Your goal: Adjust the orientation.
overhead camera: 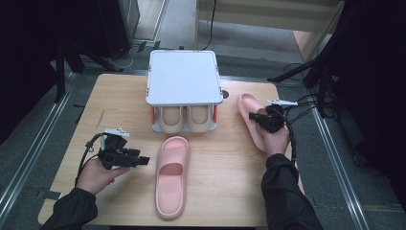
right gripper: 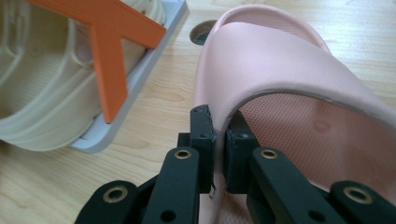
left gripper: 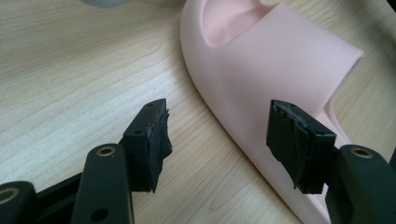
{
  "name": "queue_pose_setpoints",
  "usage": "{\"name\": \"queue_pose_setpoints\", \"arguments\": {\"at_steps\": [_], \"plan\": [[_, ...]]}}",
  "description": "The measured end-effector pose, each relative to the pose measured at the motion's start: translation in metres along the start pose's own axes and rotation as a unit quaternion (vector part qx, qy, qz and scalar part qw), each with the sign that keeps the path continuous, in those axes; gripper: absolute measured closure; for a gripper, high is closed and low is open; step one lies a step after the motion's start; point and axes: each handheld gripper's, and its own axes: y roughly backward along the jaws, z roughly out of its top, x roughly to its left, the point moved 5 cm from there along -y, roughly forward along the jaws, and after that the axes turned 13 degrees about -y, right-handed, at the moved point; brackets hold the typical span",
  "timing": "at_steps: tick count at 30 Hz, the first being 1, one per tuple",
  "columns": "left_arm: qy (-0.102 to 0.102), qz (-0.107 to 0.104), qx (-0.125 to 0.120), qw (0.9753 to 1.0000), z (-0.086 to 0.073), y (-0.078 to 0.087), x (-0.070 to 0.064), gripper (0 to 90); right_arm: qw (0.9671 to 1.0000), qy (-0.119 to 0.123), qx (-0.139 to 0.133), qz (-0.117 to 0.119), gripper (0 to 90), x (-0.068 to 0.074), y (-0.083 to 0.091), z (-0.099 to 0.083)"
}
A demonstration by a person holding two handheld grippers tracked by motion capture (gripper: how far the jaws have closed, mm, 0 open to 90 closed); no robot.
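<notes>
The right pink slipper (overhead camera: 251,117), lying just beside the shoe rack (overhead camera: 184,76), is pinched at its side wall by the right gripper (right gripper: 218,140). Its mate, the left pink slipper (overhead camera: 172,175), lies mid-table, approached by the left gripper (left gripper: 219,135) with jaws spread. The grasping step appears underway; next, a lift toward the rack is likely called for.

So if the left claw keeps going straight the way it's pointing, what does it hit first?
Most likely the pink slipper lying in the middle of the table. The left claw is open and aimed at the slipper's side and strap, with nothing between them, though the remaining gap is hard to judge.
</notes>
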Motion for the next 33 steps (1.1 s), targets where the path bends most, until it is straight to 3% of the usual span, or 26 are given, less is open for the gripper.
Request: {"name": "queue_pose_setpoints", "arguments": {"at_steps": [9, 13, 14, 17, 21, 28, 33], "plan": [[-0.009, -0.005, -0.003, 0.9999, 0.006, -0.002, -0.001, 39.5, 0.9994, 0.027, 0.011, 0.017, 85.5, 0.028, 0.034, -0.01], [-0.013, -0.01, -0.005, 0.9999, 0.01, -0.004, -0.001, 39.8, 0.9993, 0.025, 0.012, 0.025, 85.4, 0.037, 0.041, -0.016], [-0.014, -0.01, -0.005, 0.9998, 0.011, -0.005, -0.002, 41.2, 0.9988, 0.036, 0.016, 0.029, 85.4, 0.045, 0.045, -0.021], [-0.013, -0.011, -0.009, 0.9998, 0.015, -0.005, -0.002, 44.4, 0.9982, 0.048, 0.02, 0.031, 85.4, 0.053, 0.049, -0.025], [-0.022, -0.009, -0.021, 0.9995, 0.02, -0.004, -0.003, 48.0, 0.9977, 0.053, 0.02, 0.037, 85.4, 0.063, 0.057, -0.033], [-0.034, -0.016, -0.019, 0.9991, 0.025, -0.009, -0.004, 53.1, 0.9973, 0.045, 0.026, 0.051, 85.2, 0.078, 0.073, -0.056], [-0.042, -0.014, -0.014, 0.9989, 0.029, -0.013, -0.005, 53.0, 0.9956, 0.06, 0.039, 0.06, 85.3, 0.094, 0.079, -0.076]]}}
